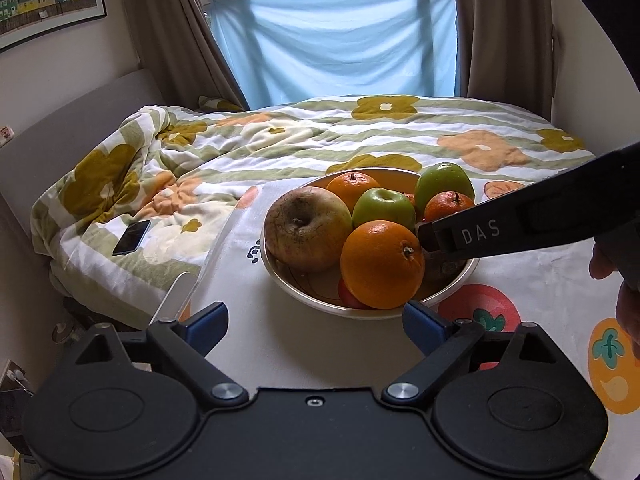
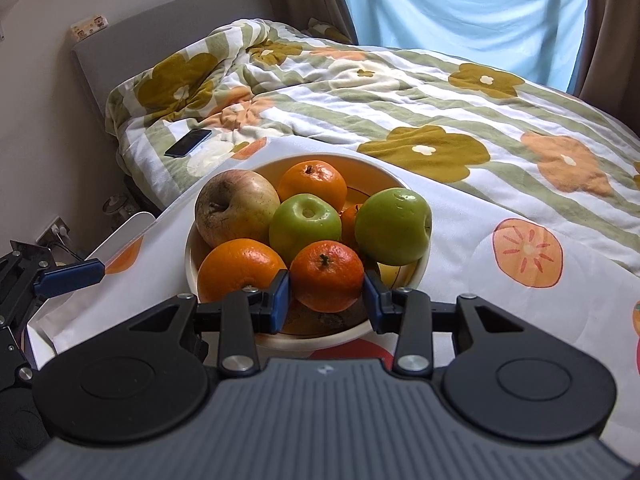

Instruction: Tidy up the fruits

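A dimpled round tangerine [image 2: 326, 276] is clamped by the right claw [image 2: 326, 300] over the smooth bowl [image 2: 416, 276]; the left claw [image 1: 316, 322] is spread wide, empty.

The right gripper [image 2: 326, 304] has its jaws clamped on a small tangerine [image 2: 326, 274] in the fruit bowl [image 2: 420, 272]

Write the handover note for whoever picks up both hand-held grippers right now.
Left hand-held gripper: open, empty, just short of the bowl.
Right hand-held gripper: shut on the small tangerine, at the bowl's near side.
In the bowl: large brownish apple, two green apples, big orange, another orange at the back.
Done: all visible fruit is gathered in the bowl.
Left: settle or release the tangerine; whether it is going in or coming out is unclear.
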Tool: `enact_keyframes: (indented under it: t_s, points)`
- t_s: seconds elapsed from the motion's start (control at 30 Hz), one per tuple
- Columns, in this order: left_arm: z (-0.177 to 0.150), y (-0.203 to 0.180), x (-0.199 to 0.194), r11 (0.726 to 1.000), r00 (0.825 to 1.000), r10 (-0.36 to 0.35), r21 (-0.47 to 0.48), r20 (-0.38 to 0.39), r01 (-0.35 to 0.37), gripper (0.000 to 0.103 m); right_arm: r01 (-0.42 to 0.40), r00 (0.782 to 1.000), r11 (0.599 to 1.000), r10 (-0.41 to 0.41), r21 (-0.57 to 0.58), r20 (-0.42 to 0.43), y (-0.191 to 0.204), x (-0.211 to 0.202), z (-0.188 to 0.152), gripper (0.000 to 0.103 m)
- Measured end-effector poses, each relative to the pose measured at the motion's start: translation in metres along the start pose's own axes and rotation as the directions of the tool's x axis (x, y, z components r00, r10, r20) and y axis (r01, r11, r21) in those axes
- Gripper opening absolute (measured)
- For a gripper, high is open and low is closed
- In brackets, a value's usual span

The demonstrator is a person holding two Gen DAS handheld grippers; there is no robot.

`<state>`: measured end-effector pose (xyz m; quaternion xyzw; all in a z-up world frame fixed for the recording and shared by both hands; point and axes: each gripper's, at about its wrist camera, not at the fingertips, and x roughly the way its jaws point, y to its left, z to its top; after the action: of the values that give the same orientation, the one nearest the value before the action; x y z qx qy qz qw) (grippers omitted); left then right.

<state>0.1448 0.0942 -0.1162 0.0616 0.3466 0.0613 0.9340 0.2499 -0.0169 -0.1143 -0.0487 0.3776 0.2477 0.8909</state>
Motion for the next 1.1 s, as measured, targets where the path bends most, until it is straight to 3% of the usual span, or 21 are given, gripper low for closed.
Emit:
enact_keyframes:
  t_s: [0.6, 0.7, 0.8, 0.93, 1.1]
  points:
    - [-0.004, -0.004, -0.006, 1.000, 1.000, -0.007, -0.015, -0.002, 0.007, 0.096, 0.004, 1.000, 1.000, -0.004, 0.031, 0.001, -0.009, 0.003, 0.004, 0.055]
    - [-0.004, -0.004, -0.007, 1.000, 1.000, -0.004, -0.013, -0.001, 0.004, 0.096, -0.015, 1.000, 0.999, 0.015, 0.042, 0.013, -0.010, 0.005, 0.009, 0.058]
    - [-0.004, -0.003, -0.007, 1.000, 1.000, -0.003, -0.015, 0.000, 0.003, 0.097, -0.012, 0.999, 0.999, 0.011, 0.048, 0.032, -0.009, 0.004, 0.011, 0.072]
    - [-0.005, -0.001, -0.007, 1.000, 1.000, 0.000, -0.024, -0.001, 0.000, 0.097, -0.015, 0.999, 0.999, 0.013, 0.052, 0.047, -0.008, -0.001, 0.010, 0.081]
    - [-0.005, 0.000, -0.008, 1.000, 1.000, 0.002, -0.028, 0.000, -0.002, 0.097, -0.014, 0.999, 0.999, 0.011, 0.047, 0.049, -0.008, -0.004, 0.009, 0.081]
